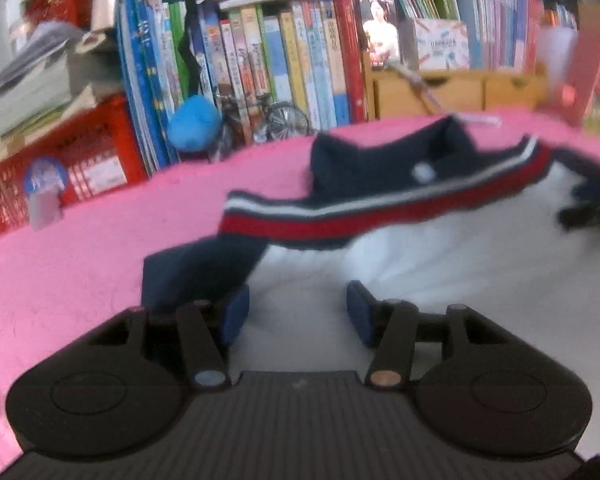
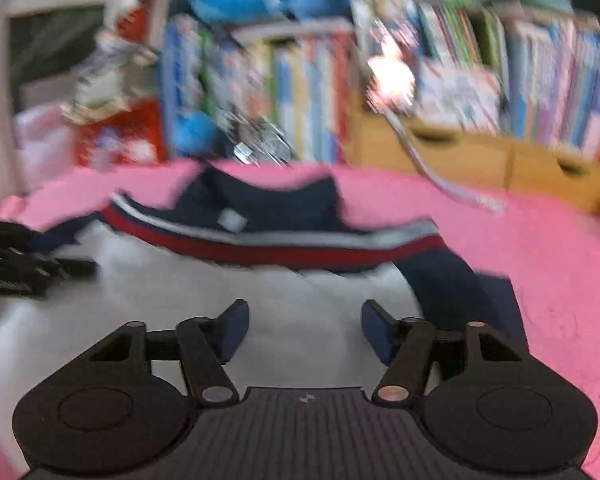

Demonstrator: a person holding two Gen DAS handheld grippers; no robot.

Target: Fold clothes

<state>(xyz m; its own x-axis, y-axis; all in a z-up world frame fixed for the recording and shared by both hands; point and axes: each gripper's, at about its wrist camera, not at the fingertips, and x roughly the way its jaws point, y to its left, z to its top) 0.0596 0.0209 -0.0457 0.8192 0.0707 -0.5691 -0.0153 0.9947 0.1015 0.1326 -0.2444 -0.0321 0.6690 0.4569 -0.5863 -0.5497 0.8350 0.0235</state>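
Note:
A polo shirt (image 1: pixel 380 216) lies on the pink cloth, with a white body, a navy collar and a red, white and navy chest band. In the right wrist view the same shirt (image 2: pixel 284 236) lies ahead, blurred. My left gripper (image 1: pixel 298 312) hovers over the white body beside the navy left sleeve (image 1: pixel 196 276), open, nothing between its blue pads. My right gripper (image 2: pixel 304 326) stands open over the white fabric next to the navy right sleeve (image 2: pixel 460 292). Each gripper appears dark at the edge of the other's view, the right gripper (image 1: pixel 592 208) and the left gripper (image 2: pixel 16 264).
The pink cloth (image 1: pixel 60 280) covers the work surface. Behind it stand shelves of books (image 1: pixel 284 60), a red crate (image 1: pixel 80 160), a small model bicycle (image 1: pixel 268 120), a blue plush toy (image 1: pixel 194 124) and wooden drawers (image 1: pixel 452 92).

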